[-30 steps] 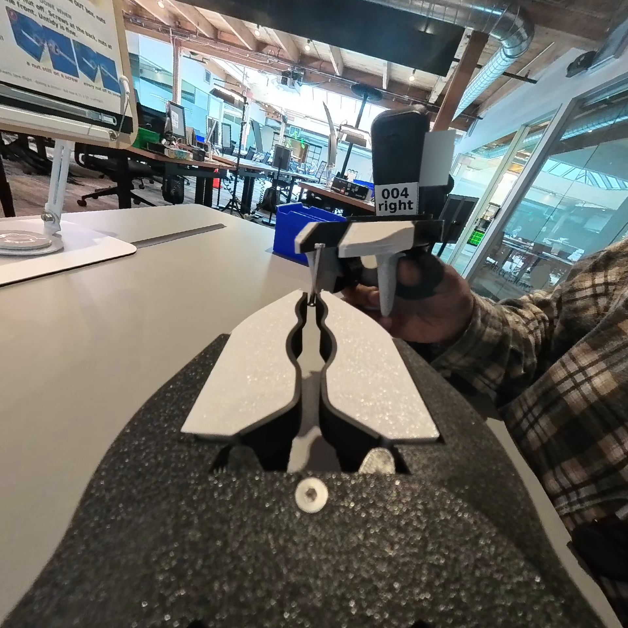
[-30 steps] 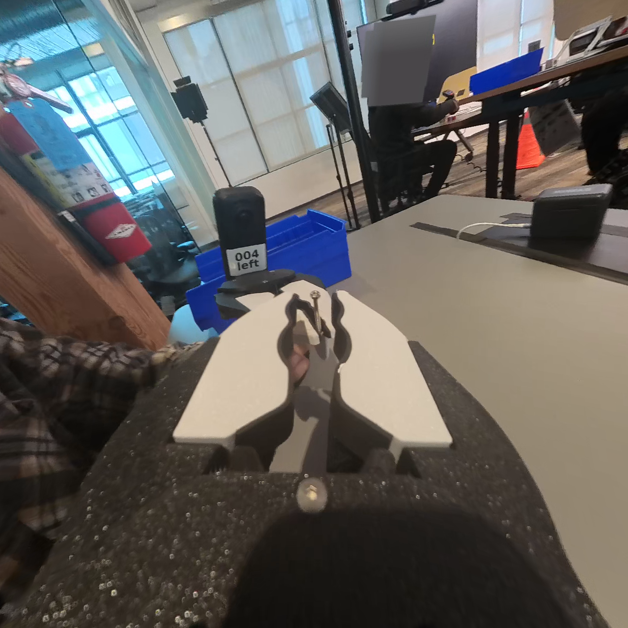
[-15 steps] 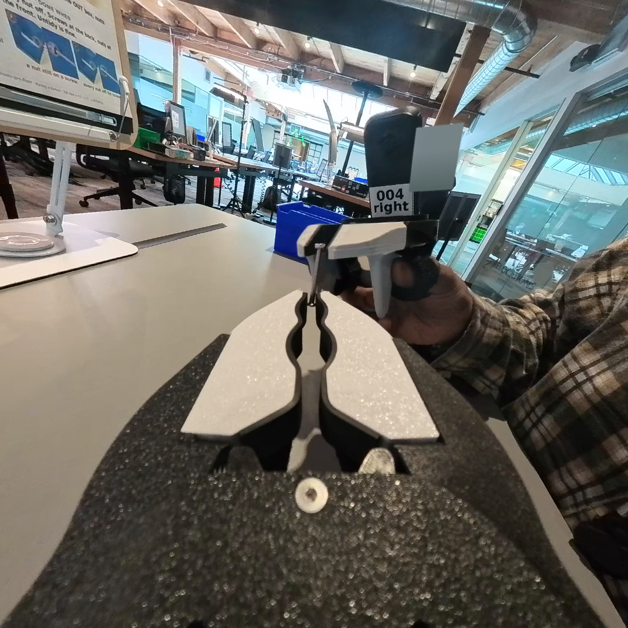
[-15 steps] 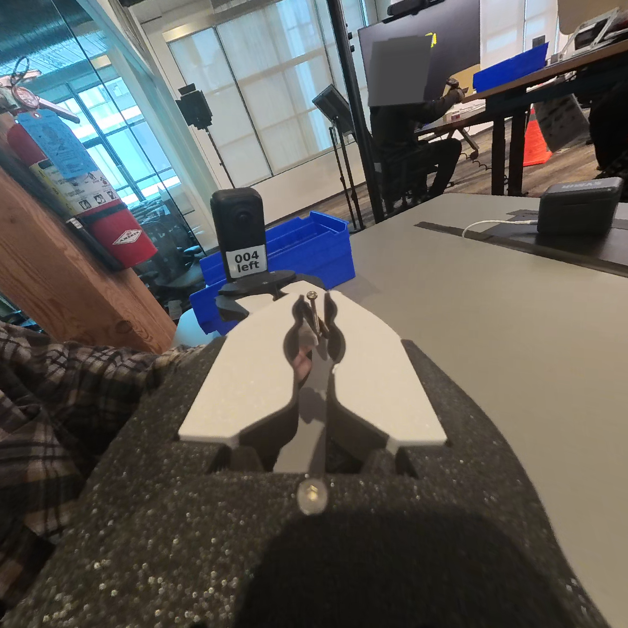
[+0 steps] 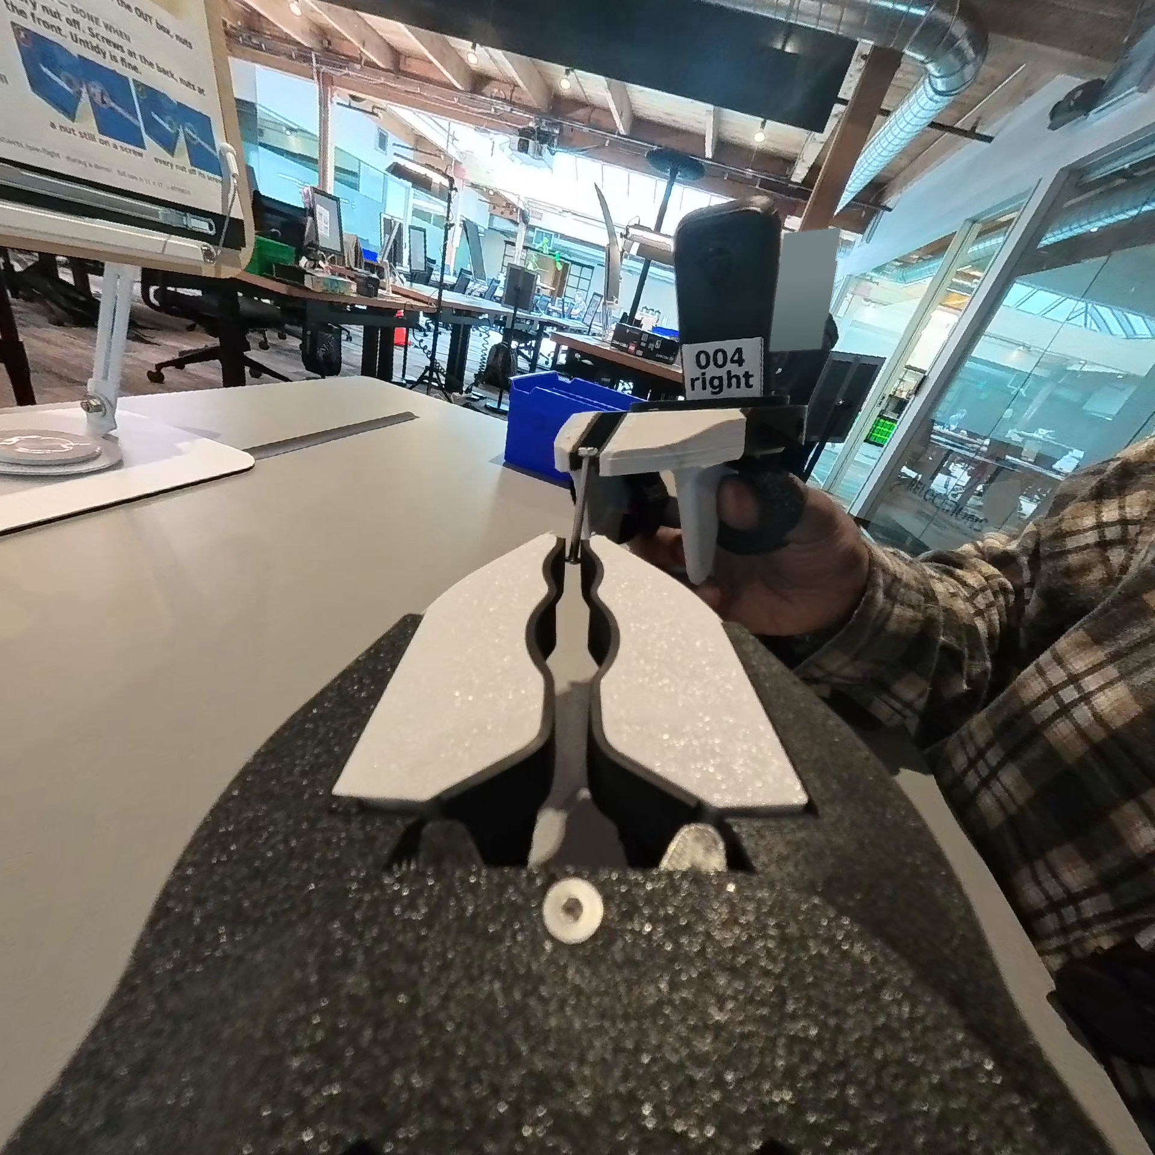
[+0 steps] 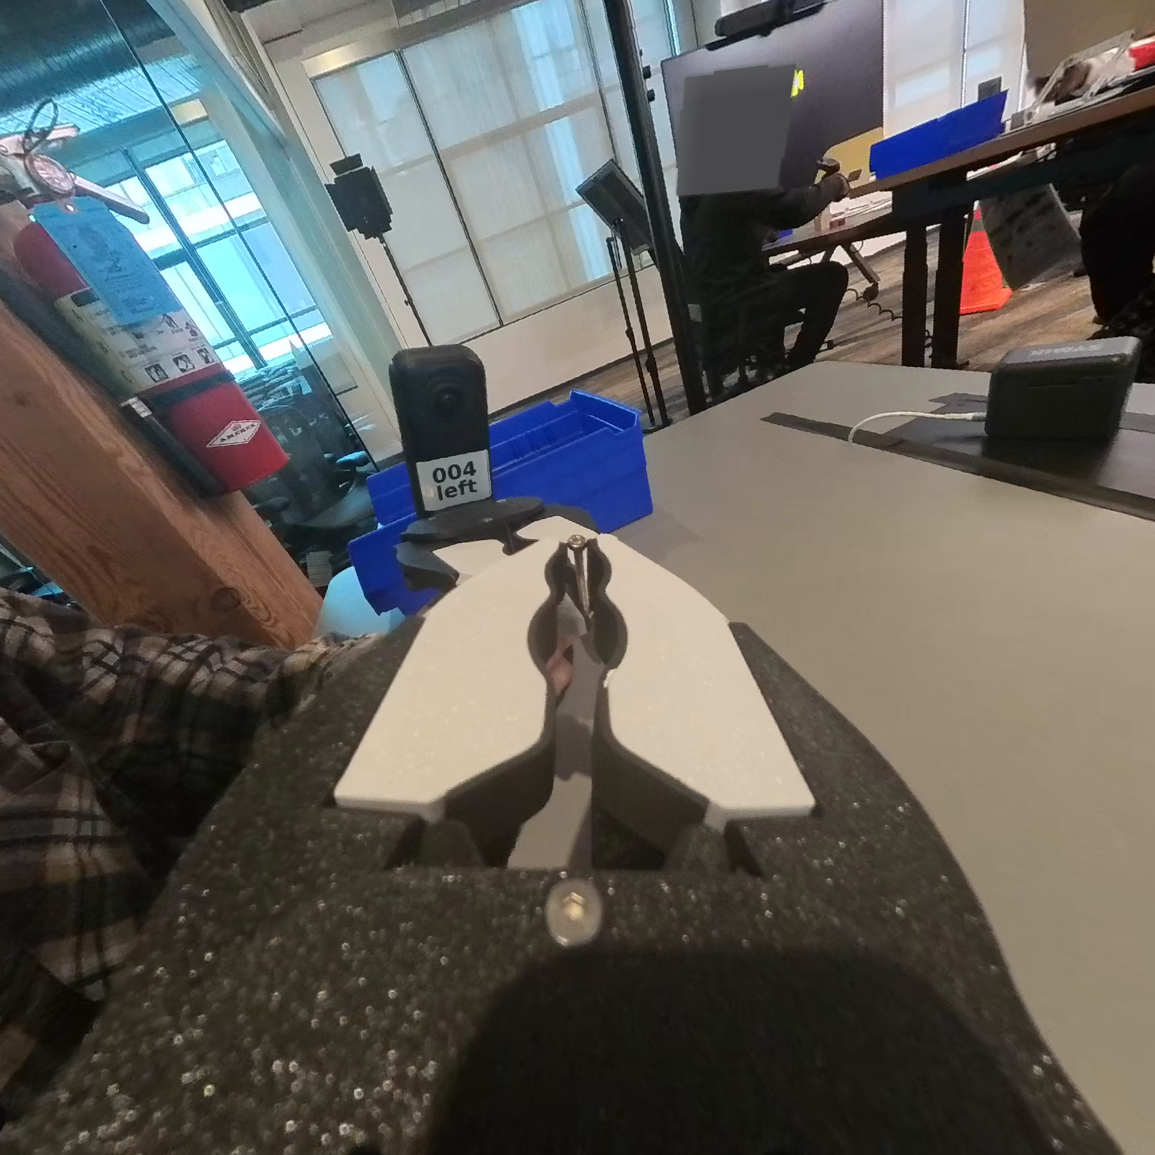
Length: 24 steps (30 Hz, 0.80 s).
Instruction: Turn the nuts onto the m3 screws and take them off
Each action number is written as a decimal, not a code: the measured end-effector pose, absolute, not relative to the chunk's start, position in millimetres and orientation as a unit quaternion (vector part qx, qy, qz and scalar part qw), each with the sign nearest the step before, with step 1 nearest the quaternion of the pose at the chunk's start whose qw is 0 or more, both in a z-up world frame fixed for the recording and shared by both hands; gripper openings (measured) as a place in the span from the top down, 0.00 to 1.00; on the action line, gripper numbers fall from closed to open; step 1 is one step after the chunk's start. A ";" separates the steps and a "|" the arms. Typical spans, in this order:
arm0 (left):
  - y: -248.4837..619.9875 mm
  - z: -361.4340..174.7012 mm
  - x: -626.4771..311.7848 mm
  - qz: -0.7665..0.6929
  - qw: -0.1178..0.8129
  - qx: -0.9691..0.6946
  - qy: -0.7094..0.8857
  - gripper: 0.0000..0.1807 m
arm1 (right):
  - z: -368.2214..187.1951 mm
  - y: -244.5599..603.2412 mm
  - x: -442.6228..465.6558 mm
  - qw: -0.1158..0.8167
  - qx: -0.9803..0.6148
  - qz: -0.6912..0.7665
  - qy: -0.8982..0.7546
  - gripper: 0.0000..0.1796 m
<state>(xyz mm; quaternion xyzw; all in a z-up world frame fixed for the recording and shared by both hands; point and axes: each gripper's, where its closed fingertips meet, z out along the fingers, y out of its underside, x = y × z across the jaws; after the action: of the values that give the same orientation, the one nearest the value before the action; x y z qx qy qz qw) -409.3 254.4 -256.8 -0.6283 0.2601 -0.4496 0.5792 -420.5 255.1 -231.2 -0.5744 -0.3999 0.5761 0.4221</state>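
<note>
A thin M3 screw (image 5: 580, 500) hangs upright between the two grippers above the grey table (image 5: 187, 625). My right gripper (image 5: 584, 446) is shut on the screw's head from above, held by a hand (image 5: 787, 562). My left gripper (image 5: 570, 551) is shut around the screw's lower end, where a small dark nut (image 5: 572, 555) sits, barely visible. In the right wrist view the right gripper (image 6: 578, 542) pinches the screw (image 6: 584, 581) at its tips. The left gripper's fingers (image 6: 570, 620) show through the gap below.
A blue bin (image 5: 537, 412) stands at the table's far edge and also shows in the right wrist view (image 6: 562, 456). A sign stand on a white base (image 5: 125, 462) is at the far left. A black box (image 6: 1056, 394) with a cable sits on a dark strip at the right. The grippers are tip to tip, or close to it.
The right gripper's fingers have closed in on the screw head, and it has shifted slightly and tilted. The left gripper has stayed shut at the screw's lower end.
</note>
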 end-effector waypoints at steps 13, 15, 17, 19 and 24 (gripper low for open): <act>253.9 -258.4 -407.7 -0.444 0.577 -0.632 0.267 0.98 | -226.9 255.4 -415.0 0.458 -0.556 0.505 -0.476 0.97; 253.8 -258.5 -407.6 -0.444 0.577 -0.631 0.267 0.98 | -227.0 253.6 -414.3 0.454 -0.554 0.506 -0.481 0.97; 252.9 -258.0 -407.0 -0.445 0.578 -0.629 0.271 0.98 | -226.4 253.4 -412.6 0.453 -0.551 0.511 -0.480 0.97; 251.7 -257.6 -405.9 -0.443 0.578 -0.627 0.276 0.98 | -226.9 253.3 -411.0 0.453 -0.551 0.508 -0.483 0.97; 250.1 -260.9 -402.2 -0.421 0.581 -0.630 0.299 0.98 | -224.5 248.1 -406.9 0.454 -0.537 0.492 -0.513 0.97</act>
<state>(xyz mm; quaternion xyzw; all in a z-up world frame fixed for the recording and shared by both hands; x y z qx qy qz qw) -402.2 250.1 -260.9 -0.6295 0.2988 -0.4212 0.5806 -406.9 248.1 -224.5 -0.5371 -0.5128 0.4920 0.4544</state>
